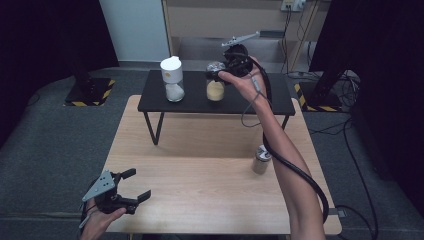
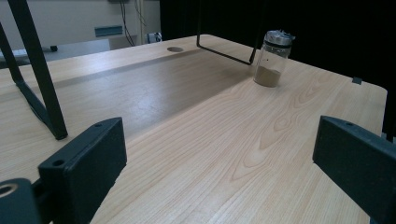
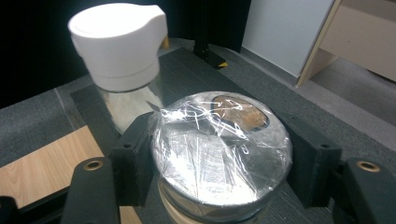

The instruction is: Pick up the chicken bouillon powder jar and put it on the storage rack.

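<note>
The right gripper (image 1: 223,70) is clamped on the metal cap of the jar of yellow powder (image 1: 215,90), its jaws pressing the film-covered lid from both sides, and the jar sits on the black shelf (image 1: 272,102) near the middle of its front edge, just beside the white-capped jar (image 1: 172,79). Whether the base rests fully on the shelf I cannot tell from here. To my eye this is a placing step, and doing it well means bringing the jar straight down, keeping it upright and off its neighbour, and letting go only once the base sits flat. The left gripper (image 1: 131,191) waits with jaws spread wide and empty at the desk's near left corner. A third jar of brown powder (image 1: 261,159) stands toward the desk's right edge.
</note>
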A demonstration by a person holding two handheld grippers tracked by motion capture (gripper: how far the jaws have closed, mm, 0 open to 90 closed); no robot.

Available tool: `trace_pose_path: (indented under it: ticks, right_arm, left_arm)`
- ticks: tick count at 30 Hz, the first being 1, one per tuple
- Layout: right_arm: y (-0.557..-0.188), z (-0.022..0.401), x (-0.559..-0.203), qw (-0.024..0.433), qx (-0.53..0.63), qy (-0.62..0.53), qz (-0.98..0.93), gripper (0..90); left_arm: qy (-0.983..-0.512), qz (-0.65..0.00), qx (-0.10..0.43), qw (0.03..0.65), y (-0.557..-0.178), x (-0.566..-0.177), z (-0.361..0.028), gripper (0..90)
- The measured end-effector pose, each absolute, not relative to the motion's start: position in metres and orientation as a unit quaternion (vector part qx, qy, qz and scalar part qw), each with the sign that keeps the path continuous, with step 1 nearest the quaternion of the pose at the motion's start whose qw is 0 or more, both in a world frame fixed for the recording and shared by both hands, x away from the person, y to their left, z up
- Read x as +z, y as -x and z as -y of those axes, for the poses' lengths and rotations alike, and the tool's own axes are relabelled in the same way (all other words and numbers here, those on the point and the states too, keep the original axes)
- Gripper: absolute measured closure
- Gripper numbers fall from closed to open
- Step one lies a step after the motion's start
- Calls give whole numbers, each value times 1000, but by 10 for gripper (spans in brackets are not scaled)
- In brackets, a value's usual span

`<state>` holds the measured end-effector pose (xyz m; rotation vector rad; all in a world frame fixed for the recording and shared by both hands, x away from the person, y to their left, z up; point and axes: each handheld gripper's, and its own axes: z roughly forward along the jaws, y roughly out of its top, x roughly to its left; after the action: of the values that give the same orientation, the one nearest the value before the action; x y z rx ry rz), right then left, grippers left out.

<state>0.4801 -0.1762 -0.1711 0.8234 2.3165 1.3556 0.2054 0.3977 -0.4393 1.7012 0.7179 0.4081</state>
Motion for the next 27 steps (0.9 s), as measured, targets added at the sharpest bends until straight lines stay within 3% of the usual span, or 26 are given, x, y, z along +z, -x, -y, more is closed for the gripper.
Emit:
trace_pose_path:
  ticks: [27]
  right_arm:
    - [-492,177,-190,168,471,-314,-807,350]
  left_arm:
    - [-729,-307,175,586,-205,-439,-398,19]
